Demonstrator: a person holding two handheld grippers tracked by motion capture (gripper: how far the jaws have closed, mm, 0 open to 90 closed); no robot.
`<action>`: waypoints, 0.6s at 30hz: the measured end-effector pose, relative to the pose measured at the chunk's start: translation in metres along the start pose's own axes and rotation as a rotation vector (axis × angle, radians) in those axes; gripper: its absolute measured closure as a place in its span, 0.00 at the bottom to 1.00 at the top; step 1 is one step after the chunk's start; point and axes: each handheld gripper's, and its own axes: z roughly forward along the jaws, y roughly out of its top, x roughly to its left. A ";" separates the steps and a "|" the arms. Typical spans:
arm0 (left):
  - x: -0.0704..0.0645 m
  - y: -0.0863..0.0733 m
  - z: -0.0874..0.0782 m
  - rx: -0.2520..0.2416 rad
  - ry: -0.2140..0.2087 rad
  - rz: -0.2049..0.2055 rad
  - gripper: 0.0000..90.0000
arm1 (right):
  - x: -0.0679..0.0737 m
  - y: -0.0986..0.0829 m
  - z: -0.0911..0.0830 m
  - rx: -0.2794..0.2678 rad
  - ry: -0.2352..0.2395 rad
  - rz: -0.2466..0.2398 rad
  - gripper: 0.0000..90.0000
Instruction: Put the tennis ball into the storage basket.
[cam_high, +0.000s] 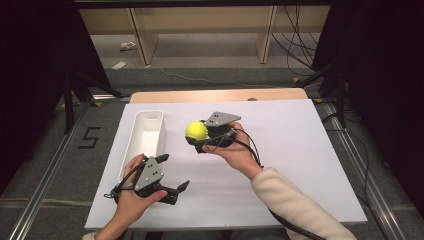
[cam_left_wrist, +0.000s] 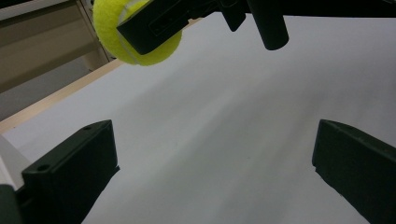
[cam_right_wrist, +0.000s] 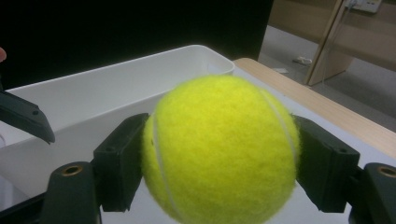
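A yellow tennis ball (cam_high: 196, 131) is held above the white table top, with my right gripper (cam_high: 198, 136) shut on it; both jaws press its sides in the right gripper view, ball (cam_right_wrist: 222, 149). A long white bin (cam_high: 144, 137) lies just left of the ball, its rim (cam_right_wrist: 140, 63) close behind it. My left gripper (cam_high: 176, 179) is near the table's front left, open, jaws wide apart with nothing between them (cam_left_wrist: 210, 163). From there the ball (cam_left_wrist: 135, 32) shows at the top left, in the other gripper's jaws.
A white sheet (cam_high: 290, 150) covers the table, with a wooden edge (cam_high: 220, 95) at the back. Wooden shelving legs (cam_high: 142, 40) and cables stand on the floor beyond. A dark stand (cam_high: 70, 90) is at the left.
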 end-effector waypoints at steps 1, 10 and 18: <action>0.000 0.000 0.000 0.000 0.000 0.000 0.00 | 0.000 0.000 0.001 0.000 0.000 0.003 0.29; 0.000 0.000 0.000 -0.001 -0.001 0.004 0.00 | 0.002 0.002 0.006 -0.001 0.007 0.004 0.29; 0.000 0.000 0.000 -0.001 0.000 0.002 0.00 | 0.002 0.004 0.008 0.001 0.008 0.003 0.29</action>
